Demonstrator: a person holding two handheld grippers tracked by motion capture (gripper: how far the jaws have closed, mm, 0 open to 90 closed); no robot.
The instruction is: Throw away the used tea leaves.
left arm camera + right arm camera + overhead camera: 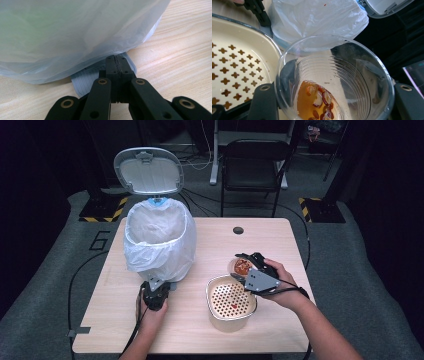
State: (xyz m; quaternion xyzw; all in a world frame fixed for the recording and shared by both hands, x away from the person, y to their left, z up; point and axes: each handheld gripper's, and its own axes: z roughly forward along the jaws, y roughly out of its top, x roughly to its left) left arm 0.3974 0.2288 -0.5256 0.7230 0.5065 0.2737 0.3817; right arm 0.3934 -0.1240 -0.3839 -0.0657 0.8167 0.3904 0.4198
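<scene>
A dark room with a grey floor surrounds the pale wooden bench (200,330). At its far left stands a small grey pedal bin (159,240) lined with a white plastic bag (75,32), its lid (148,171) raised. The left gripper (156,289), fingers (117,72) pressed together, rests on the bin's ribbed grey pedal (82,85) at the near foot of the bin. On the right the right gripper (332,100) has its fingers clamped on a clear ribbed plastic cup (332,82), mouth towards its camera, holding amber liquid with red-brown fruit pieces (319,105). The cup sits just beyond a cream rectangular tub (231,302) with a perforated strainer insert (234,65). A black folding chair (252,167) stands beyond the bench
</scene>
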